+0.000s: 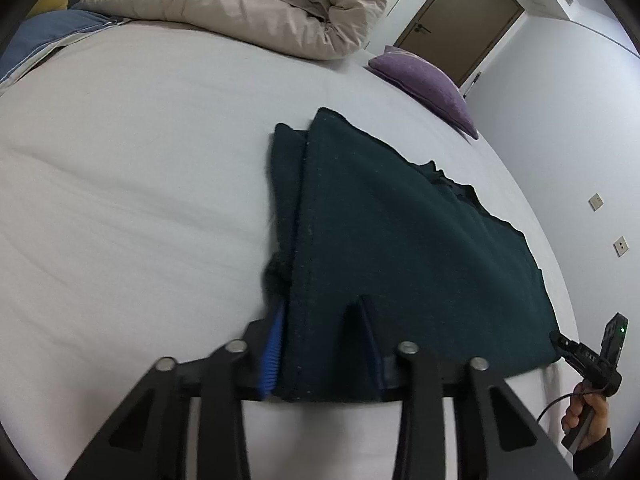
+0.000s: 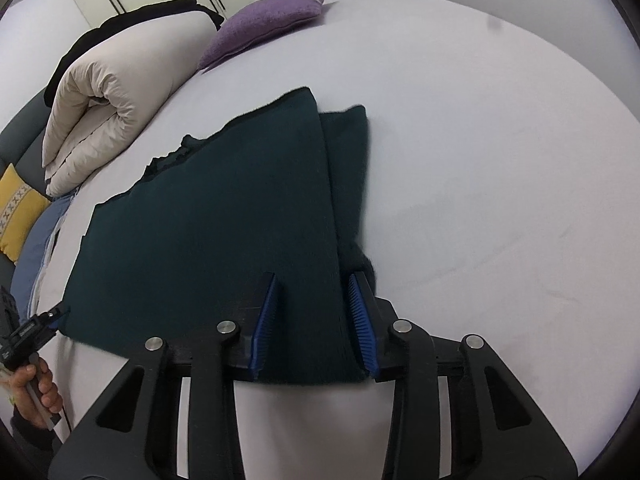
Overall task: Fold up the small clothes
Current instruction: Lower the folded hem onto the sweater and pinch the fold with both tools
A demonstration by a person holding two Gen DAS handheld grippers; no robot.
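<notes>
Dark green garment [image 1: 400, 248] lies flat on the bed [image 1: 140, 200], folded at least once: a narrower under-layer shows past the top layer's long edge on either side view. Its near hem faces both claws; its far edge is uneven, with a darker trim showing.

Left claw [image 1: 320, 308]: jaws partly closed around the near hem at the garment's left corner. One blue ribbed pad [image 1: 274, 344] lies against the cloth's outer edge; the other finger sits on top of the fabric. Cloth fills the gap between them. Whether the pads actually press it cannot be told from this view.

Right claw [image 2: 314, 308]: same arrangement at the garment's right corner, both blue pads [image 2: 264, 328] visible, near hem running between them. Firm pinch or loose straddle: cannot tell.

In the left wrist view the right claw appears at the garment's near right corner, held by a hand [image 1: 586, 412] in a dark sleeve.

Beyond the garment's far edge: rolled beige duvet [image 2: 112, 108] and purple cushion [image 2: 268, 20], both well apart from it. Yellow cushion [image 2: 18, 208] beside the duvet. Brown door [image 1: 464, 16] behind the purple cushion.
</notes>
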